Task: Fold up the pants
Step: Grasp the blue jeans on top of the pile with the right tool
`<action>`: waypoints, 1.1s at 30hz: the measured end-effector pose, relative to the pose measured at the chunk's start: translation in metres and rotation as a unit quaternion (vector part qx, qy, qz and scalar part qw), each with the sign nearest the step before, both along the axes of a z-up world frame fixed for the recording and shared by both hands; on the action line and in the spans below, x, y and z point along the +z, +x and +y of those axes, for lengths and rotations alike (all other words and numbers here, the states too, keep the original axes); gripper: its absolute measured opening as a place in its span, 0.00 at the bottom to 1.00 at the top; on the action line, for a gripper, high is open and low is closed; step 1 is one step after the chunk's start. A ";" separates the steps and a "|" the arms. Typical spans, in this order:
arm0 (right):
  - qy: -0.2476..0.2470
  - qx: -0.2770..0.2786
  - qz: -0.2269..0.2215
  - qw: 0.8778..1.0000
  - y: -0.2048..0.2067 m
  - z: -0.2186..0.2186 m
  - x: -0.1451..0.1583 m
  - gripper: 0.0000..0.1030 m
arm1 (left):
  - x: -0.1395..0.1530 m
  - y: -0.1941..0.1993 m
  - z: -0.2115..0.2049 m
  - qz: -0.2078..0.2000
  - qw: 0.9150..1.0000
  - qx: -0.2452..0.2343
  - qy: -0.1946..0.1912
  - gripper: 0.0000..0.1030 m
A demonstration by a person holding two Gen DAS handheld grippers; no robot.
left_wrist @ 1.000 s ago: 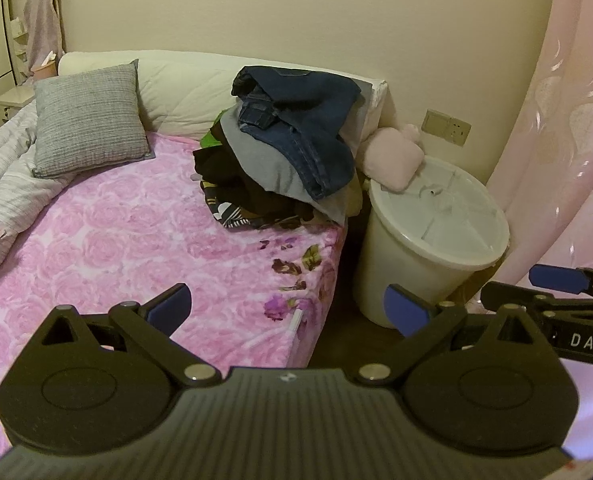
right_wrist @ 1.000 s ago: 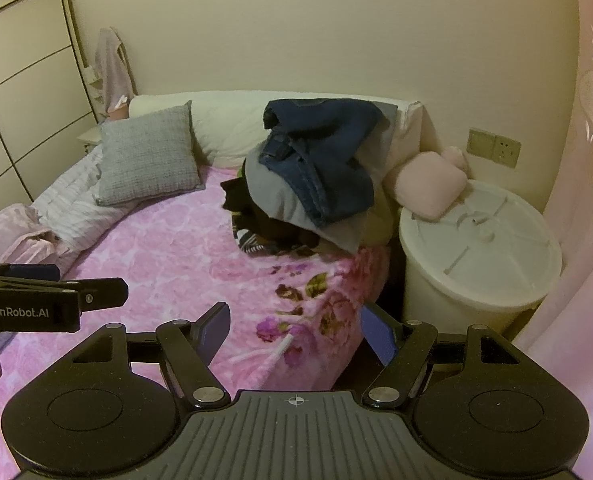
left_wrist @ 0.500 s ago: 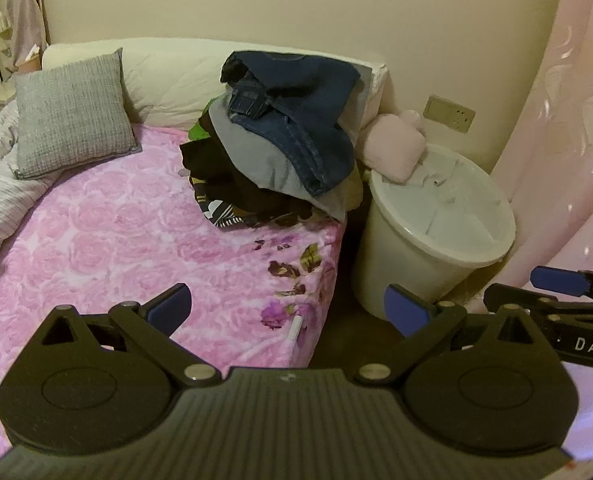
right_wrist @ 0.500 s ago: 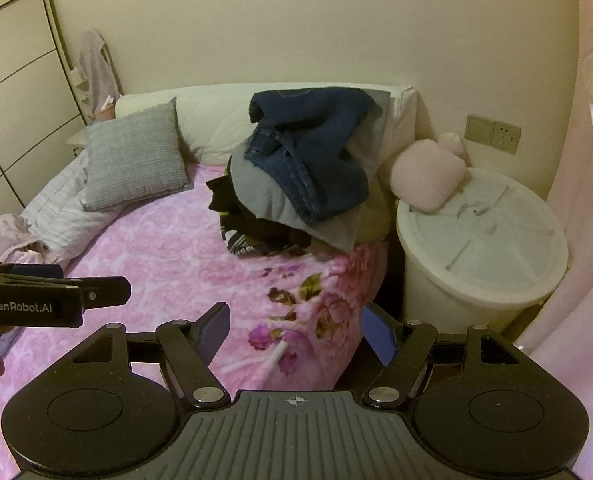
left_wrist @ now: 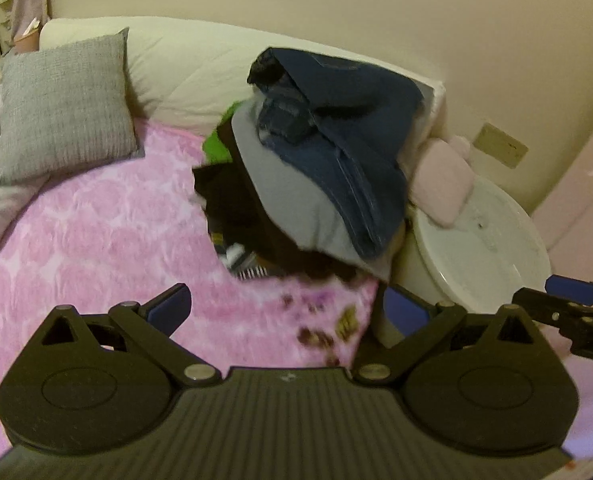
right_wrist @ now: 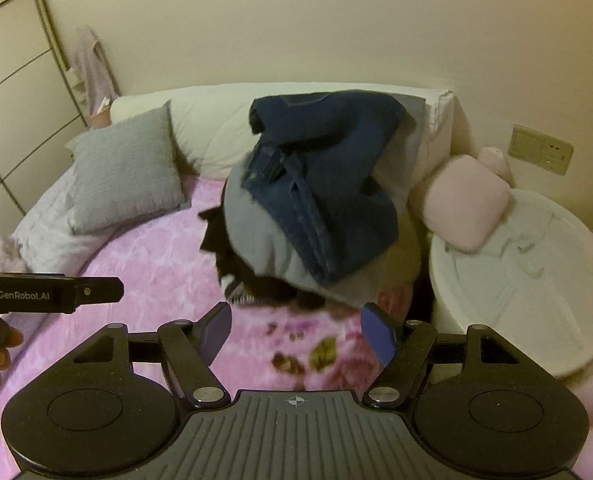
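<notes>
Lying atop the clothes pile (right_wrist: pixel 296 248) at the bed's (right_wrist: pixel 144 264) far corner, the jeans (right_wrist: pixel 328 184) sit straight ahead of the right gripper (right_wrist: pixel 296 330) and right of the left gripper (left_wrist: pixel 288 312), both empty with jaws apart.

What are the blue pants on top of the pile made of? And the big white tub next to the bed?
The blue pants look like denim: dark, thick folds with pale stitched seams. The white tub looks like hard plastic: smooth, slightly shiny, with moulded ribs on its lid. Neither can be told for sure from the look alone.
</notes>
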State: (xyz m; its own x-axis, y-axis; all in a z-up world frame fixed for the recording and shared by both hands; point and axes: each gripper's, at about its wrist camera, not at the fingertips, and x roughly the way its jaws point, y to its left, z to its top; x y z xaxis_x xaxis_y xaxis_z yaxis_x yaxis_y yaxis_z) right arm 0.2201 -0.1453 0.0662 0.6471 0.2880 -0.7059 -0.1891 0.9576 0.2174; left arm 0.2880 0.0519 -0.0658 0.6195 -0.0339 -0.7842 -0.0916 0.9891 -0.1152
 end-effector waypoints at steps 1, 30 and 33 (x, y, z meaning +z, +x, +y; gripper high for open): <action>0.003 -0.003 -0.001 1.000 0.012 0.000 -0.002 0.67 | 0.000 0.012 0.004 -0.001 1.000 -0.001 0.001 0.98; 0.056 -0.009 -0.005 0.998 0.328 -0.075 -0.081 0.67 | -0.046 0.247 0.032 0.045 0.992 0.121 -0.007 0.98; 0.081 -0.021 0.009 0.996 0.363 -0.084 -0.098 0.67 | -0.051 0.275 0.031 0.051 0.990 0.128 -0.010 0.98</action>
